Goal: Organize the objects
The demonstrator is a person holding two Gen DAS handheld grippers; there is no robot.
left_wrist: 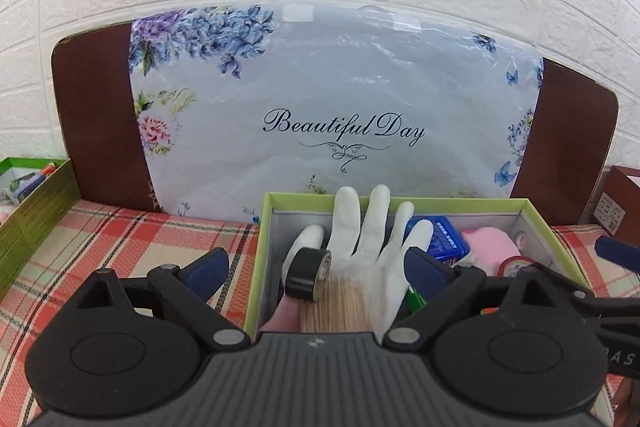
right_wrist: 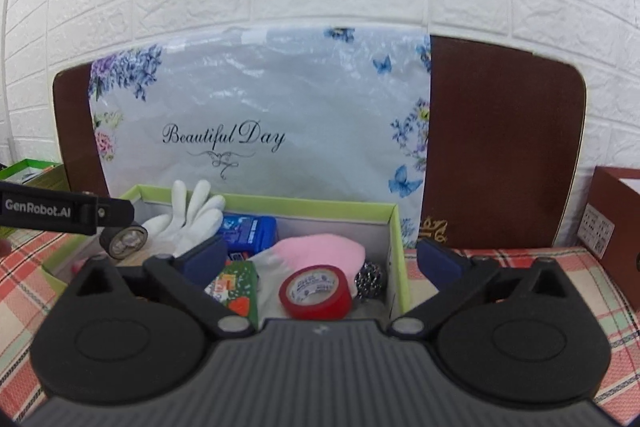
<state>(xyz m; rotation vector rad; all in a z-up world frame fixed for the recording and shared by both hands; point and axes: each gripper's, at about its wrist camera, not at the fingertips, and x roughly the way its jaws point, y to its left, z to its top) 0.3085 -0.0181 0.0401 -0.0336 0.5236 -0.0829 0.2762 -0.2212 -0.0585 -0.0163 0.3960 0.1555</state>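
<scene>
Green-rimmed box [left_wrist: 400, 202] on the plaid tablecloth [left_wrist: 120, 235] holds a white glove [left_wrist: 360, 231], black tape roll [left_wrist: 308, 273], toothpick bundle [left_wrist: 334, 307], red tape roll [right_wrist: 316, 293] and pink cloth [right_wrist: 320, 247] — left gripper [left_wrist: 320, 267] and right gripper [right_wrist: 320, 259] both gape wide, gripping nothing.

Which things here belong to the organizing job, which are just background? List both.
Job: green-rimmed box, white glove, black tape roll, red tape roll, pink cloth, steel scourer.
Background: floral "Beautiful Day" bag, brown board, plaid tablecloth.
</scene>
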